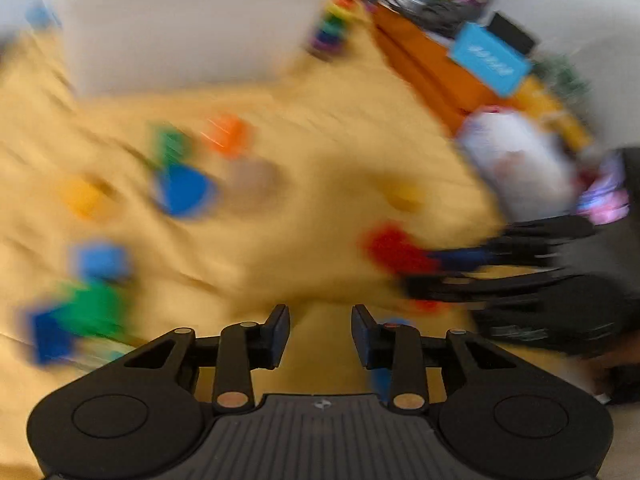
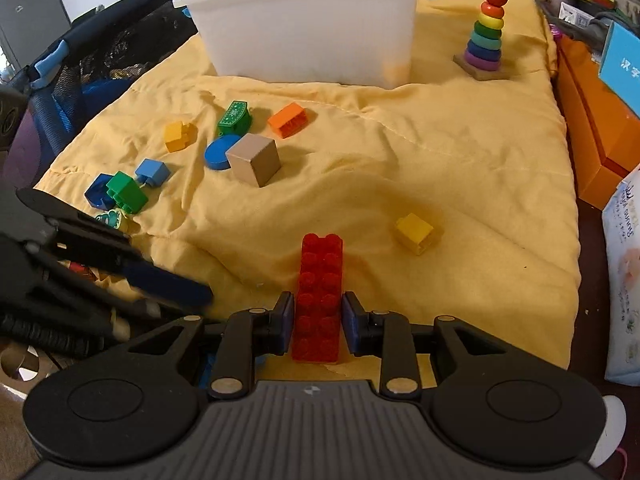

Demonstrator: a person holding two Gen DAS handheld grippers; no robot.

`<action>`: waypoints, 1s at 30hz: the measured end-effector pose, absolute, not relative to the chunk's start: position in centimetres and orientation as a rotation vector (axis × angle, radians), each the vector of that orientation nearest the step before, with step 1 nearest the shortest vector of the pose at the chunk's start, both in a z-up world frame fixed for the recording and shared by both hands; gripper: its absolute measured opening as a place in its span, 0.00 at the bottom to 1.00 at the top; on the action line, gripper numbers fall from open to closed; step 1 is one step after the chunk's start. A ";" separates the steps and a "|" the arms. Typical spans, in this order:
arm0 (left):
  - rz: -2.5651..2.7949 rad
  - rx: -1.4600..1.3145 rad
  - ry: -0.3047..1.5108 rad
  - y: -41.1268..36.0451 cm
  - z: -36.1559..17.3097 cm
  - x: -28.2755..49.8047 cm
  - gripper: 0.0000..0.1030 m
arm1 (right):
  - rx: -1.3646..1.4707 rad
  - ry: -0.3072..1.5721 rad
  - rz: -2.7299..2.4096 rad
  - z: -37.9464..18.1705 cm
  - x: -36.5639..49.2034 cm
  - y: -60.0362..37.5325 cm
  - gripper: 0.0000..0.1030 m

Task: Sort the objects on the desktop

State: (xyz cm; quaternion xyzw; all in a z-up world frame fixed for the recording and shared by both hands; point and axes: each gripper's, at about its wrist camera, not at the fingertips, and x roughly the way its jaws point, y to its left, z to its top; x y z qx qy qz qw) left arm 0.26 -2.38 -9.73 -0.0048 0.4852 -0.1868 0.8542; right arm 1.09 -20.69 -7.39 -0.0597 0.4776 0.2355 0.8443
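A long red studded brick (image 2: 318,296) lies lengthwise on the yellow cloth (image 2: 440,152), and my right gripper (image 2: 319,322) is shut on its near end, a blue pad against each side. The blurred left wrist view shows the same brick (image 1: 394,250) at the right, held by the right gripper's fingers (image 1: 460,258). My left gripper (image 1: 320,332) hangs open over bare cloth with nothing between its pads. One of its blue-padded fingers (image 2: 168,280) reaches in from the left, just left of the right gripper. A white plastic bin (image 2: 308,28) stands at the back.
Loose toys lie mid-left: a wooden cube (image 2: 254,159), blue disc (image 2: 218,153), orange block (image 2: 288,119), green block (image 2: 235,117), yellow brick (image 2: 178,135), and blue and green bricks (image 2: 126,192). A yellow cube (image 2: 415,233) lies right, a ring stacker (image 2: 486,32) back right, an orange box (image 2: 596,136) beyond the cloth's edge.
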 end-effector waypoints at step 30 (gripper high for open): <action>-0.391 0.082 1.016 -2.2 -8.1 -3.1 0.49 | -0.112 0.945 0.499 -6.0 0.5 -22.9 0.31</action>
